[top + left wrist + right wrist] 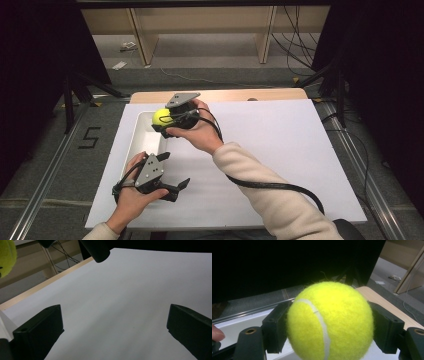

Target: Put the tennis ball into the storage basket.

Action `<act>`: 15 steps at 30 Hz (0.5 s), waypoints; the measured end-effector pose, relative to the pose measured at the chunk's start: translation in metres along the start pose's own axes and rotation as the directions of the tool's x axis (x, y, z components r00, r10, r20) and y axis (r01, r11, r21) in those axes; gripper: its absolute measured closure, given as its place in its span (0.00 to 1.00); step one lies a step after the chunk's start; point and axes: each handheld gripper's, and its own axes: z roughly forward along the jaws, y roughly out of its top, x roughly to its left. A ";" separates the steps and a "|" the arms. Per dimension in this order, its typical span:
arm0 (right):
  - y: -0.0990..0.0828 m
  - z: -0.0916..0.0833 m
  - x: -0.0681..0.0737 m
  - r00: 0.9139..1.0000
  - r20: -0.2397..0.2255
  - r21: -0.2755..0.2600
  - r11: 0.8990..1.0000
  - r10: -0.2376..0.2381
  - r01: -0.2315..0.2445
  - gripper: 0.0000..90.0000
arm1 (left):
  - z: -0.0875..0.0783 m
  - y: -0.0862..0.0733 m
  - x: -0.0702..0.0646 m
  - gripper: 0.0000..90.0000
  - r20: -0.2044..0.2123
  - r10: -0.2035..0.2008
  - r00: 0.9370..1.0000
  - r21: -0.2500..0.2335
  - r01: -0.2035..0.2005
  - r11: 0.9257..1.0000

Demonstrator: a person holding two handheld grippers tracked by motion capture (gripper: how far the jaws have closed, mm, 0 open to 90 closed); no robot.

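Note:
A yellow tennis ball is clamped between the jaws of my right gripper, which holds it in the air over the far end of a white tray. The ball's edge also shows at the top left of the left gripper view. My left gripper hovers near the front left of the white board, jaws wide apart with nothing between them.
The white board covers a wooden table. A black cable trails from the right gripper across the sleeve. Wooden shelf legs and floor cables lie beyond the table. Dark curtains flank both sides.

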 end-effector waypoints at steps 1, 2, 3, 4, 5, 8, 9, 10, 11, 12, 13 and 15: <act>0.000 0.000 0.000 1.000 0.000 -0.001 1.000 0.002 -0.002 0.29 | 0.000 0.000 0.000 0.00 0.000 0.000 1.000 0.000 0.000 1.000; 0.001 0.001 0.000 1.000 -0.002 -0.001 1.000 0.000 0.000 0.29 | 0.000 0.000 0.000 0.00 0.000 0.000 1.000 0.000 0.000 1.000; 0.001 0.001 0.001 1.000 -0.004 0.001 1.000 -0.003 0.003 0.29 | 0.000 0.000 0.000 0.00 0.000 0.000 1.000 0.000 0.000 1.000; 0.002 0.002 0.001 1.000 -0.005 -0.001 1.000 -0.003 0.003 0.29 | 0.000 0.000 0.000 0.00 0.000 0.000 1.000 0.000 0.000 1.000; 0.002 0.002 0.001 1.000 -0.004 0.001 1.000 -0.002 0.002 0.29 | 0.000 0.000 0.000 0.00 -0.001 0.001 1.000 0.000 -0.001 1.000; 0.004 0.003 0.002 1.000 -0.007 -0.001 1.000 -0.003 0.003 0.29 | 0.000 0.000 0.000 0.00 0.000 0.002 1.000 0.000 -0.002 1.000; 0.004 0.004 0.002 1.000 -0.008 0.001 1.000 -0.004 0.004 0.29 | 0.000 0.000 0.000 0.00 0.000 0.001 1.000 0.000 -0.001 1.000; 0.005 0.004 0.002 1.000 -0.008 0.000 1.000 -0.003 0.003 0.29 | 0.000 0.000 0.000 0.00 0.000 0.001 1.000 0.000 -0.001 1.000; 0.005 0.005 0.002 1.000 -0.011 0.002 1.000 -0.005 0.005 0.29 | 0.000 0.000 0.000 0.00 0.000 0.001 1.000 0.000 -0.001 1.000; 0.006 0.005 0.002 1.000 -0.008 0.000 1.000 -0.007 0.007 0.29 | 0.000 0.000 0.000 0.00 0.000 0.001 1.000 0.000 -0.001 1.000; 0.006 0.006 0.002 1.000 -0.011 0.002 1.000 -0.007 0.007 0.29 | 0.000 0.000 0.000 0.00 0.000 0.002 1.000 0.000 -0.002 1.000; 0.007 0.006 0.002 1.000 -0.012 0.007 1.000 -0.004 0.004 0.29 | 0.000 0.000 0.000 0.00 0.000 0.002 1.000 -0.001 -0.002 1.000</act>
